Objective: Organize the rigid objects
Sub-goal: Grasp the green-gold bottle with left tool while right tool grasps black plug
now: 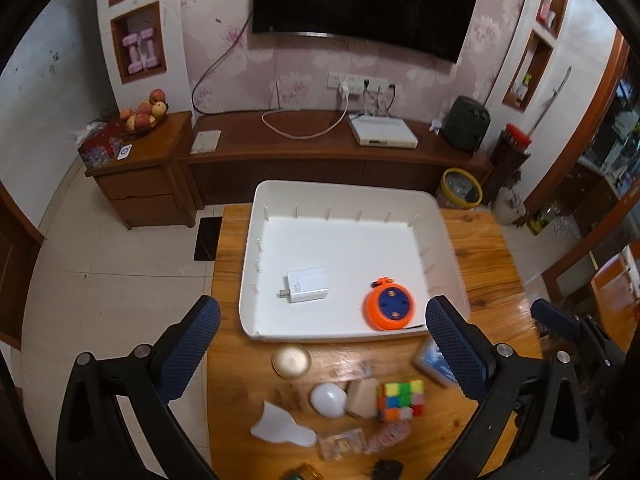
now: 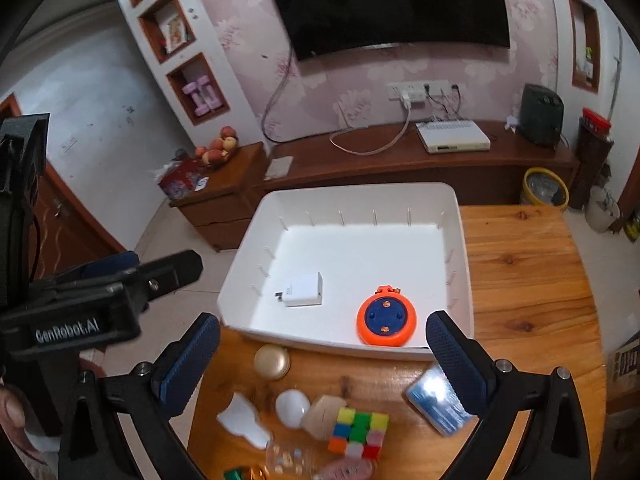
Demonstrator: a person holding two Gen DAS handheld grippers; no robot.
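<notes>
A: With both the left gripper (image 1: pixel 322 346) and the right gripper (image 2: pixel 322 354) spread wide and empty, what's next?

B: The multicoloured plastic puzzle cube (image 1: pixel 400 400), lower centre, outside the white plastic tray (image 1: pixel 344 194). Probably light, stiff, slick; pinch opposite flat faces.

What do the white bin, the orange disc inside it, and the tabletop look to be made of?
White bin: likely matte moulded plastic, with thin walls and rounded corners. Orange disc: apparently smooth, glossy plastic with a blue centre. Tabletop: varnished wood, showing grain, knots and glare.
</notes>
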